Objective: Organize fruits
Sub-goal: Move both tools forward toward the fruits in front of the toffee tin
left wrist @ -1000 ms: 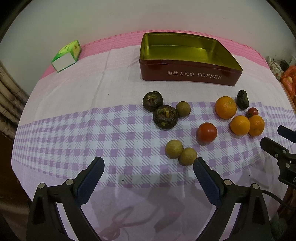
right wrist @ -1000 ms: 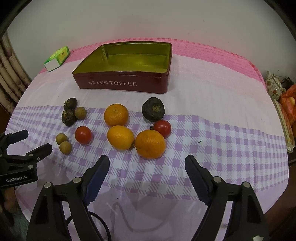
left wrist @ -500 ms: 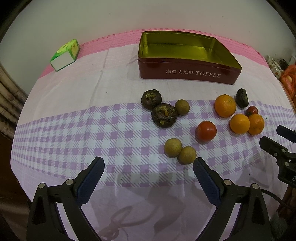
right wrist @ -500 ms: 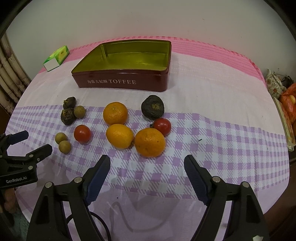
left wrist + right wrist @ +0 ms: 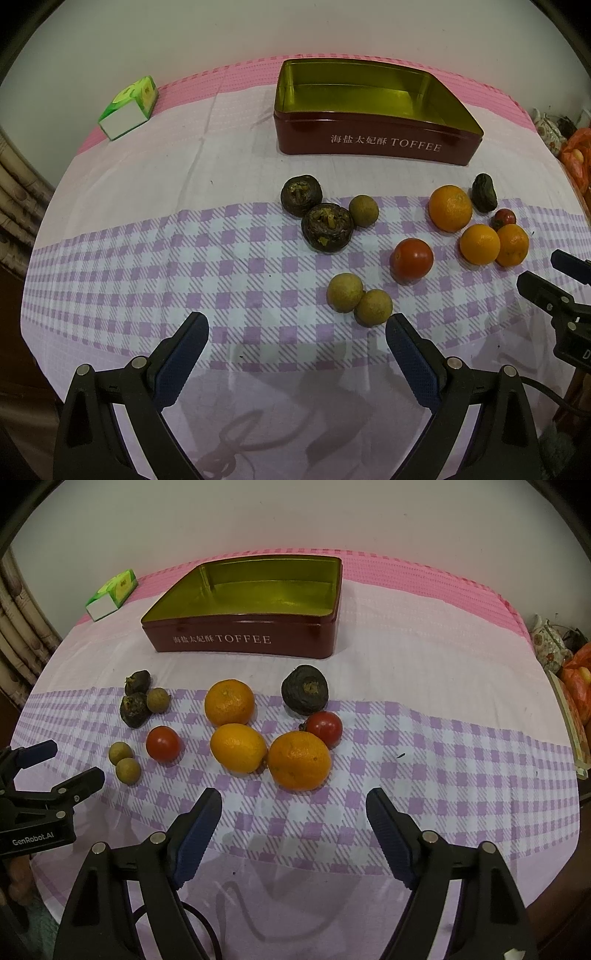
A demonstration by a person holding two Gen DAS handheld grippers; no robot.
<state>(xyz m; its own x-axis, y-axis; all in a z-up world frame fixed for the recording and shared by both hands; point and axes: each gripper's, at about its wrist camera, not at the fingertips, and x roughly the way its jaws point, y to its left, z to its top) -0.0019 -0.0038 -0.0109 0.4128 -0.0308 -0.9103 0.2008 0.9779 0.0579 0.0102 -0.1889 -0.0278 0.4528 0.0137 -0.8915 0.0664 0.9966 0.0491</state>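
Loose fruit lies on a checked tablecloth in front of an empty red toffee tin (image 5: 376, 142) (image 5: 243, 638). Three oranges (image 5: 298, 760) cluster in the middle with two tomatoes (image 5: 162, 743) (image 5: 324, 728). Dark wrinkled fruits (image 5: 326, 227) (image 5: 304, 689) and small brown longans (image 5: 345, 292) (image 5: 127, 770) sit around them. My left gripper (image 5: 297, 334) is open above the cloth, just short of two longans. In the right wrist view, my right gripper (image 5: 293, 808) is open too, just before the nearest orange. Neither holds anything.
A green and white carton (image 5: 129, 107) (image 5: 110, 594) rests at the far left of the table. Beyond the right edge are a teapot (image 5: 550, 646) and an orange bag (image 5: 580, 679). A curtain (image 5: 18, 627) hangs at the left.
Both grippers have drifted slightly; the tin and fruit sit a little higher in each view. Nothing was grasped and both stay open.
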